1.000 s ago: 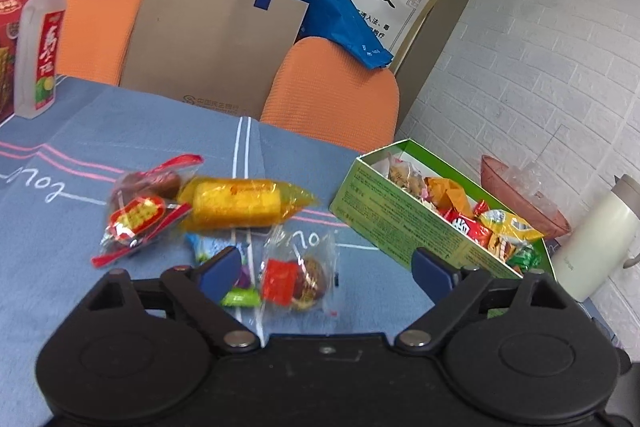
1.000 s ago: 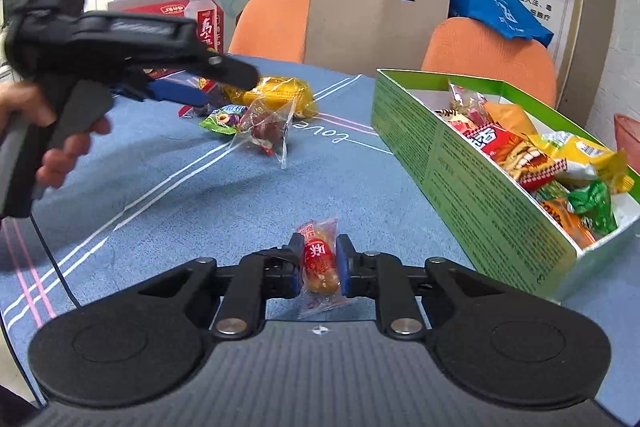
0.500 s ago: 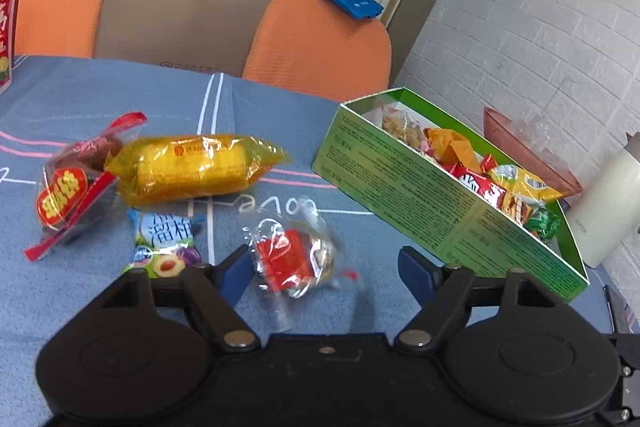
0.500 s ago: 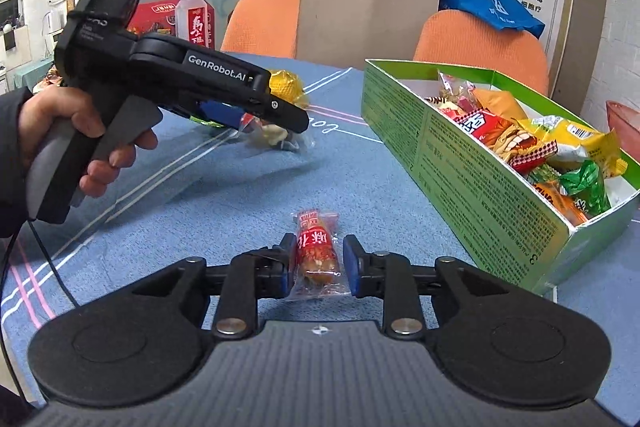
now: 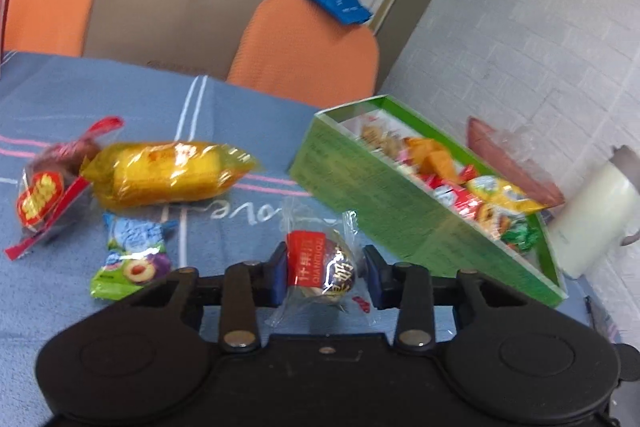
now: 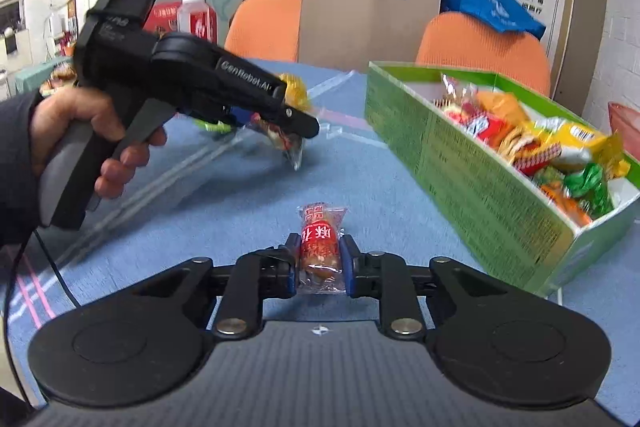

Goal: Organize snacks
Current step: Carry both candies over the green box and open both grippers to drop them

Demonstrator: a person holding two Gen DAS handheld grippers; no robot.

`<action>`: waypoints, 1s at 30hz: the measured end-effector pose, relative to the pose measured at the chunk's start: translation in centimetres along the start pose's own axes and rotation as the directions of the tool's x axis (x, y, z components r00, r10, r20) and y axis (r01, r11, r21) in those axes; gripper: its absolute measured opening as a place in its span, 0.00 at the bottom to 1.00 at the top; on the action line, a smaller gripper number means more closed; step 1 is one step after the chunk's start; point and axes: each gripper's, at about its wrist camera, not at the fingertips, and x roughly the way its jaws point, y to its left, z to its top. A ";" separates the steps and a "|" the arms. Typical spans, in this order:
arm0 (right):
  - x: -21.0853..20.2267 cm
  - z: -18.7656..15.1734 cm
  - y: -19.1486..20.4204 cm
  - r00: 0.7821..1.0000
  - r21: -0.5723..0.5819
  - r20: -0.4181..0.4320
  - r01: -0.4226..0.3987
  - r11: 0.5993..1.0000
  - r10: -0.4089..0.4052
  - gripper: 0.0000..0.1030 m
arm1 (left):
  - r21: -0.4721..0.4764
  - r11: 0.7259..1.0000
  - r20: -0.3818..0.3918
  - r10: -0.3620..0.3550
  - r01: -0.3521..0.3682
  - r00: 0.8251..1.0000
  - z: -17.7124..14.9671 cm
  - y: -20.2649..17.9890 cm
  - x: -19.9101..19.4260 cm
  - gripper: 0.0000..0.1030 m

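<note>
My left gripper [image 5: 325,271] is shut on a clear-wrapped round snack with a red label [image 5: 320,267], held just above the blue tablecloth; it also shows in the right wrist view [image 6: 286,143]. My right gripper [image 6: 322,261] is shut on a small red-labelled snack packet [image 6: 321,243]. The green snack box [image 5: 404,211], [image 6: 480,187] stands open to the right and holds several packets. A yellow cake packet [image 5: 168,173], a red-and-clear packet [image 5: 44,199] and a green plum candy [image 5: 130,259] lie on the cloth at the left.
Two orange chairs [image 5: 308,51] and a brown paper bag [image 5: 180,3] stand behind the table. A white kettle [image 5: 592,219] and a pink bowl [image 5: 508,155] sit beyond the box. A drink bottle [image 6: 196,19] stands far left.
My left gripper has closed on the clear-wrapped snack and lifted it toward the box. My right gripper has tightened on the red packet, which it loosened half a second ago.
</note>
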 end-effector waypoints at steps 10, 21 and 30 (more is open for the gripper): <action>-2.3 5.8 -3.6 0.976 0.022 0.190 0.108 0.994 -0.110 0.35 | 0.027 0.993 0.095 -0.120 0.118 0.988 4.9 -5.4 -0.4 0.69; 2.5 8.0 -8.6 0.956 0.115 0.172 0.219 0.969 -0.237 0.35 | 0.030 0.999 0.088 -0.046 0.043 0.995 8.1 -6.8 5.6 0.70; 4.8 7.0 -10.3 0.961 0.126 0.118 0.237 0.963 -0.252 0.40 | 0.061 0.998 0.070 0.018 -0.022 0.997 7.4 -6.6 8.0 1.00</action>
